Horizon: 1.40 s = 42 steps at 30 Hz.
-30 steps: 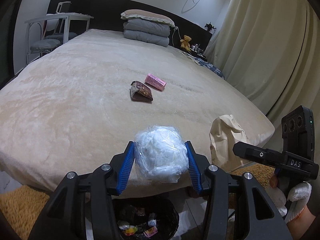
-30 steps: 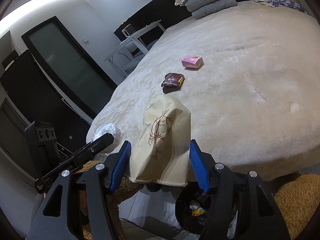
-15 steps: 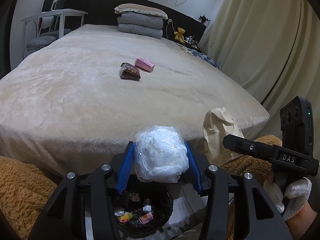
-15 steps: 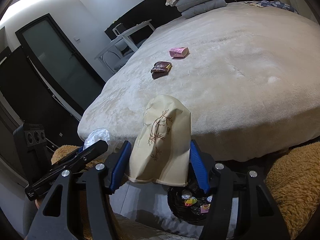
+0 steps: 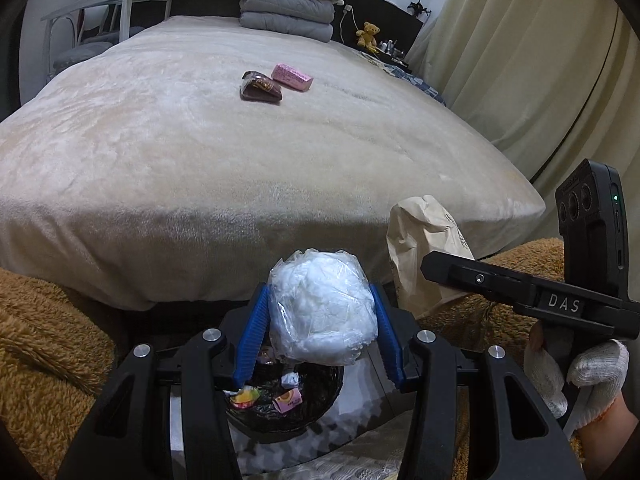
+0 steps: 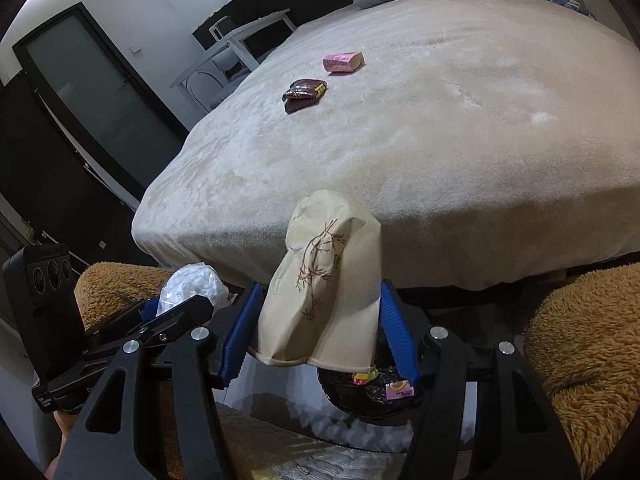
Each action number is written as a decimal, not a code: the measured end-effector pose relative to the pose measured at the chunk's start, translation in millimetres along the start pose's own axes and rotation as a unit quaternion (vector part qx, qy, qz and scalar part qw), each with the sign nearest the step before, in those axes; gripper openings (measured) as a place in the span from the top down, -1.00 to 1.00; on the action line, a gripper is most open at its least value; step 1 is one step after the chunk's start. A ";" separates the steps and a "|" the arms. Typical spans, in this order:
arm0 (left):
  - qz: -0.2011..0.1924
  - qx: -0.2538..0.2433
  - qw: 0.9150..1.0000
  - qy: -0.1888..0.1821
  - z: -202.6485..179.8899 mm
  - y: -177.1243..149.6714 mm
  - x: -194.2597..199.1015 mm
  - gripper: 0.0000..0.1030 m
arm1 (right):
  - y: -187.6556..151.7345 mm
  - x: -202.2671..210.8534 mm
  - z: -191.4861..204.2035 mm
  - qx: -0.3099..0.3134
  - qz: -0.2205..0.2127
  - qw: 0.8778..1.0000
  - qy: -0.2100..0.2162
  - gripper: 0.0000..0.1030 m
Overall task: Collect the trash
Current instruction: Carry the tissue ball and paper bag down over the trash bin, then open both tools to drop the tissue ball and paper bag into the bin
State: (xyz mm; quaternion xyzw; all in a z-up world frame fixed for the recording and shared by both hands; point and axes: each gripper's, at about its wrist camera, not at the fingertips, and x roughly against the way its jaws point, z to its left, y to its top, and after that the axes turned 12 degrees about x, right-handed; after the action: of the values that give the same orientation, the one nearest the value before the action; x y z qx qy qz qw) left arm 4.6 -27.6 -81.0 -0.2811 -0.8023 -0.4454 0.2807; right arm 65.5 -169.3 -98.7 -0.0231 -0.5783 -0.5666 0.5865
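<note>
My left gripper [image 5: 320, 320] is shut on a clear plastic bag of white wadding [image 5: 322, 308], held above a black-lined trash bin [image 5: 280, 404] with wrappers inside. My right gripper [image 6: 318, 322] is shut on a beige paper bag [image 6: 324, 284] printed with a brown branch; the same bin [image 6: 372, 396] shows just below it. The paper bag [image 5: 424, 244] and the right gripper also appear at the right of the left wrist view. The white bag [image 6: 192, 286] appears at the left of the right wrist view. A brown wrapper [image 5: 260, 87] and a pink box [image 5: 291, 77] lie on the bed.
A wide bed [image 5: 168, 152] with a cream blanket fills both views, folded grey bedding [image 5: 286, 12] at its head. Brown fuzzy rugs [image 5: 40, 340] flank the bin. A white desk and chair [image 5: 96, 12] stand far left, curtains [image 5: 520, 60] to the right, a dark door [image 6: 88, 92] beyond.
Both grippers have come down from above the bed's edge toward the floor, each still holding its bag. The bin has come further into view beneath them.
</note>
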 end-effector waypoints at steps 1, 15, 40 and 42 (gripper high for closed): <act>0.008 0.002 1.000 0.004 0.9 -0.9 -3.5 0.07 | -1.6 -2.6 -1.1 -0.001 0.006 1.000 0.000 -0.16; 0.122 0.022 0.991 0.052 12.9 -19.9 -51.2 0.07 | -15.7 -51.1 -26.5 -0.045 0.117 0.992 -0.017 -0.16; 0.112 0.040 0.992 0.044 17.2 -14.9 -45.1 -0.32 | -14.3 -47.7 -37.7 -0.105 0.080 0.991 0.031 -0.43; 0.106 0.042 0.993 0.042 17.6 -13.4 -42.0 -0.32 | -11.7 -46.0 -37.3 -0.105 0.075 0.991 0.034 -0.43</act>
State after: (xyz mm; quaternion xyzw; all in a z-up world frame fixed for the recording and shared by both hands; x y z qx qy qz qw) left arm 20.4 -26.7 -125.8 -0.3332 -0.7736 -0.3905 0.3715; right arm 96.0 -169.6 -150.8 -0.1087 -0.4925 -0.5787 0.6408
